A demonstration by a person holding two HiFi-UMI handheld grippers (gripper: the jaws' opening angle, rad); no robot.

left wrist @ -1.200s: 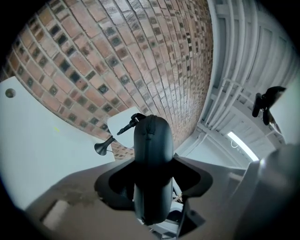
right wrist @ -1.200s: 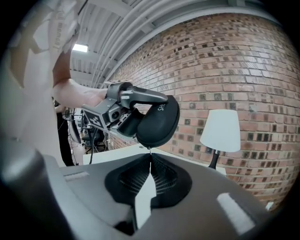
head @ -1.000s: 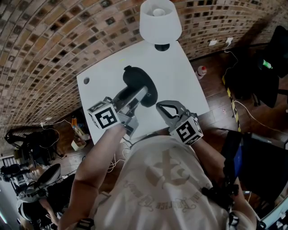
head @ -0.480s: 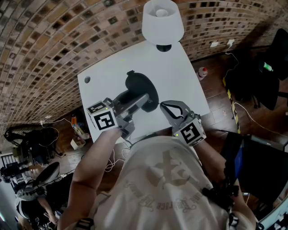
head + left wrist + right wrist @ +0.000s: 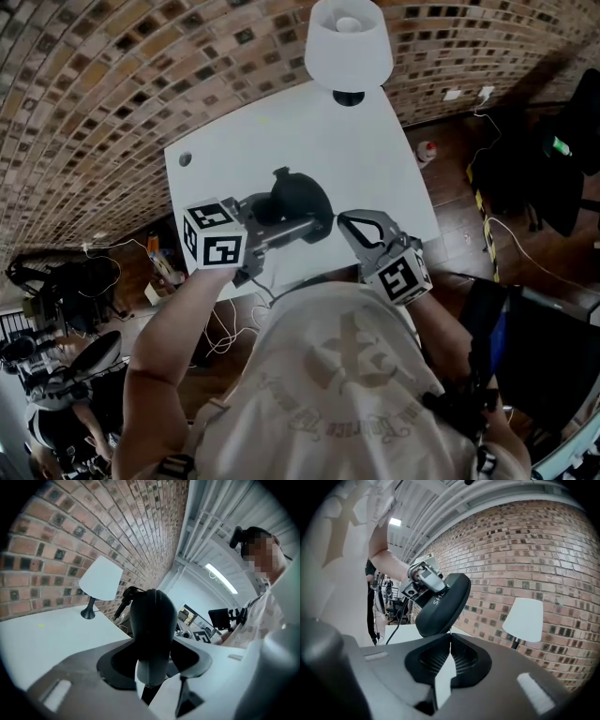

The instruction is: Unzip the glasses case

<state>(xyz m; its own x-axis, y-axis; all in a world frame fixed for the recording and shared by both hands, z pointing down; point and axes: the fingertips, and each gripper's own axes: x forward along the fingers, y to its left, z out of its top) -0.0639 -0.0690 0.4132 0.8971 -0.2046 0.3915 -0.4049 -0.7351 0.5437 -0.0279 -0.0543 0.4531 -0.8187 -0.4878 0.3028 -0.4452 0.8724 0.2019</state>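
Observation:
The black oval glasses case (image 5: 298, 199) is off the white table (image 5: 281, 131), gripped at one end by my left gripper (image 5: 302, 225). In the left gripper view the case (image 5: 152, 616) stands upright between the two jaws, which have just been closing on it. My right gripper (image 5: 343, 218) sits at the case's right end with its jaws shut. In the right gripper view the case (image 5: 443, 604) hangs just above the closed tips (image 5: 450, 637), and a thin zipper pull (image 5: 450, 631) runs from its edge down into them.
A white table lamp (image 5: 349, 42) on a black base stands at the table's far edge, against the brick wall. A small round hole (image 5: 185, 159) marks the table's left corner. Cables, chairs and equipment lie on the floor around.
My left gripper has rolled and swung the case lower and to the right, toward the right gripper. The right gripper has kept its place at the case's end.

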